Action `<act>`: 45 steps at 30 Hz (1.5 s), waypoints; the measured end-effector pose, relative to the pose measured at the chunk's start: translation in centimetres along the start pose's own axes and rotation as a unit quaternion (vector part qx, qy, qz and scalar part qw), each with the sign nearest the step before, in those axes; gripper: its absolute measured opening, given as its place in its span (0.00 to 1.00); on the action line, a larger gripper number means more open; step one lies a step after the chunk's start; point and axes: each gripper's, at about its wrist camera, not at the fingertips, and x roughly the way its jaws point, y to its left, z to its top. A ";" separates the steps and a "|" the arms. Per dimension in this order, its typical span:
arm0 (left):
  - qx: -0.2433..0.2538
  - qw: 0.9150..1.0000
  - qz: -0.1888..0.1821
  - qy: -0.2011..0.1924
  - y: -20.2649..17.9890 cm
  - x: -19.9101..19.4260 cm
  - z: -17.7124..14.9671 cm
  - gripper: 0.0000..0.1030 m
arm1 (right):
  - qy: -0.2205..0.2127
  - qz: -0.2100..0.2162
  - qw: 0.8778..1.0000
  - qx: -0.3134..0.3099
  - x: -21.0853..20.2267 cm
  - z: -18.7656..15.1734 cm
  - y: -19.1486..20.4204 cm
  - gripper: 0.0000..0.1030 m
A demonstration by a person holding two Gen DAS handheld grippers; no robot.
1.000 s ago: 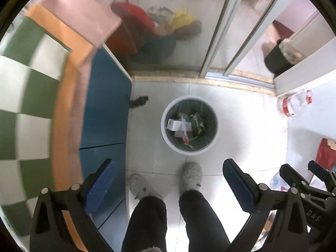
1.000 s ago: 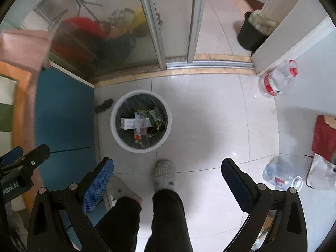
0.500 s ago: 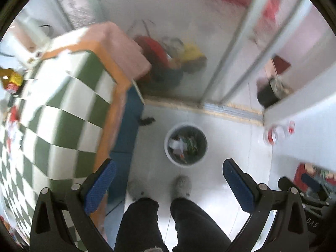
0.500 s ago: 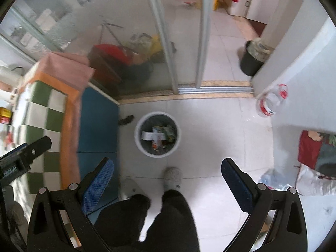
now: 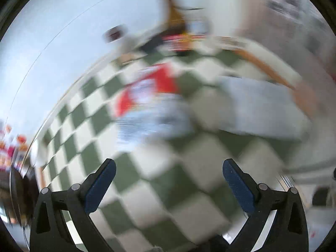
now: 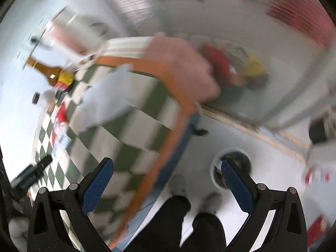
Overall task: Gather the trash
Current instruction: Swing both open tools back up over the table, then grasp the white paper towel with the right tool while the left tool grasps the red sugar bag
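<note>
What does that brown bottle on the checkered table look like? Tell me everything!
The brown bottle looks like amber glass, with a long thin neck pointing up-left in the right claw's view, so it looks tilted there. A yellow and red label wraps its fat lower part. It sits at the far end of the green-and-white checkered table, among small blurry things. No claw touches it.

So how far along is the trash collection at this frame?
Some is done: the bin on the floor seems to hold trash, though blurred. Nothing is in hand; left gripper and right gripper are open. Left: the red-and-white wrapper on the checkered table.
</note>
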 end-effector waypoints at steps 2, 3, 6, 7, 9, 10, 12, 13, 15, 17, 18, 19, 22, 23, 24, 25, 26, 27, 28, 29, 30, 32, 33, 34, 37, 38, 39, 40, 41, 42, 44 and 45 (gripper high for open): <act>-0.039 0.999 0.023 0.022 4.0 3.1 1.5 1.00 | 0.008 -0.007 1.000 -0.016 1.4 1.4 2.1 1.00; -0.056 0.997 0.028 0.034 5.8 4.4 2.0 1.00 | 0.017 -0.015 0.999 -0.033 3.3 3.1 4.7 1.00; -0.093 0.993 0.032 0.069 10.0 8.3 3.0 1.00 | 0.044 -0.037 0.997 -0.059 8.9 6.7 10.0 1.00; -0.102 0.991 0.030 0.078 11.1 9.4 3.2 1.00 | 0.058 -0.064 0.993 -0.076 12.4 8.1 12.3 1.00; -0.124 0.987 0.018 0.097 12.8 11.4 3.3 1.00 | 0.060 -0.074 0.992 -0.081 13.5 8.2 12.9 1.00; -0.134 0.985 0.010 0.105 13.4 12.1 3.2 1.00 | 0.069 -0.088 0.990 -0.087 15.0 8.6 13.7 1.00; -0.144 0.982 -0.004 0.121 14.3 13.6 3.1 1.00 | 0.073 -0.110 0.986 -0.097 17.0 8.3 14.9 0.98; -0.146 0.981 -0.013 0.125 14.6 14.3 3.2 1.00 | 0.064 -0.121 0.985 -0.108 17.2 8.1 15.4 0.98; -0.142 0.981 -0.028 0.128 14.9 15.1 3.1 1.00 | 0.058 -0.127 0.983 -0.115 17.3 8.0 15.7 0.94; -0.141 0.981 -0.044 0.128 15.1 15.8 3.1 1.00 | 0.034 -0.121 0.983 -0.133 17.0 7.7 16.6 0.74; -0.140 0.980 -0.054 0.127 15.2 16.0 3.2 1.00 | 0.026 -0.117 0.983 -0.142 16.8 7.8 17.0 0.32; -0.138 0.980 -0.062 0.130 15.1 16.3 3.3 1.00 | 0.017 -0.114 0.981 -0.157 16.4 7.9 17.9 0.01; -0.138 0.976 -0.091 0.142 15.1 17.0 3.5 1.00 | 0.035 -0.068 0.986 -0.146 15.9 8.5 18.8 0.01; -0.137 0.976 -0.094 0.142 15.1 17.1 3.6 1.00 | 0.027 -0.053 0.988 -0.143 15.1 8.7 19.2 0.01; -0.135 0.976 -0.098 0.143 15.2 17.2 3.7 1.00 | 0.019 -0.033 0.990 -0.138 14.2 8.9 19.6 0.01; -0.134 0.975 -0.101 0.144 15.3 17.3 3.7 1.00 | 0.005 0.024 0.992 -0.126 11.7 9.2 20.7 0.01; -0.132 0.975 -0.107 0.146 15.3 17.4 3.7 1.00 | 0.005 0.024 0.992 -0.126 11.7 9.2 20.7 0.01; -0.131 0.974 -0.110 0.148 15.4 17.6 3.7 1.00 | 0.002 0.052 0.991 -0.125 10.7 9.3 21.4 0.01; -0.131 0.974 -0.112 0.150 15.5 17.7 3.6 1.00 | 0.000 0.082 0.989 -0.126 10.0 9.3 22.4 0.01; -0.132 0.973 -0.115 0.150 15.8 17.9 3.5 1.00 | 0.010 0.120 0.983 -0.136 9.6 9.1 24.8 0.01; -0.133 0.972 -0.118 0.152 15.9 18.1 3.5 1.00 | 0.010 0.120 0.983 -0.136 9.6 9.1 24.8 0.01; -0.141 0.969 -0.130 0.156 16.1 18.3 3.8 1.00 | 0.045 0.159 0.976 -0.144 11.2 8.9 27.2 0.01; -0.145 0.967 -0.136 0.157 16.3 18.5 3.7 1.00 | 0.062 0.166 0.973 -0.150 12.3 8.2 28.0 0.01; -0.149 0.966 -0.139 0.158 16.5 18.6 3.5 1.00 | 0.085 0.161 0.971 -0.156 14.7 7.3 28.8 0.01; -0.146 0.967 -0.142 0.152 16.7 18.7 3.5 1.00 | 0.118 0.150 0.970 -0.151 18.2 6.4 29.2 0.01; -0.145 0.967 -0.144 0.150 16.7 18.8 3.5 1.00 | 0.129 0.142 0.970 -0.147 19.5 5.7 29.1 0.01; -0.145 0.967 -0.146 0.148 16.7 18.8 3.6 1.00 | 0.135 0.137 0.970 -0.145 20.5 5.4 29.4 0.01; -0.145 0.967 -0.151 0.145 16.7 18.8 3.8 1.00 | 0.134 0.146 0.971 -0.135 21.1 5.2 29.1 0.01; -0.145 0.967 -0.157 0.142 16.5 18.9 4.1 1.00 | 0.135 0.154 0.971 -0.124 21.3 5.4 29.0 0.01; -0.145 0.965 -0.168 0.138 16.4 18.9 4.3 1.00 | 0.138 0.161 0.971 -0.112 21.4 5.5 28.6 0.01; -0.149 0.959 -0.202 0.129 16.0 18.7 4.5 1.00 | 0.145 0.181 0.969 -0.089 21.7 5.7 27.8 0.01; -0.150 0.955 -0.222 0.126 15.5 18.5 4.7 0.99 | 0.149 0.192 0.967 -0.078 21.9 5.8 27.4 0.01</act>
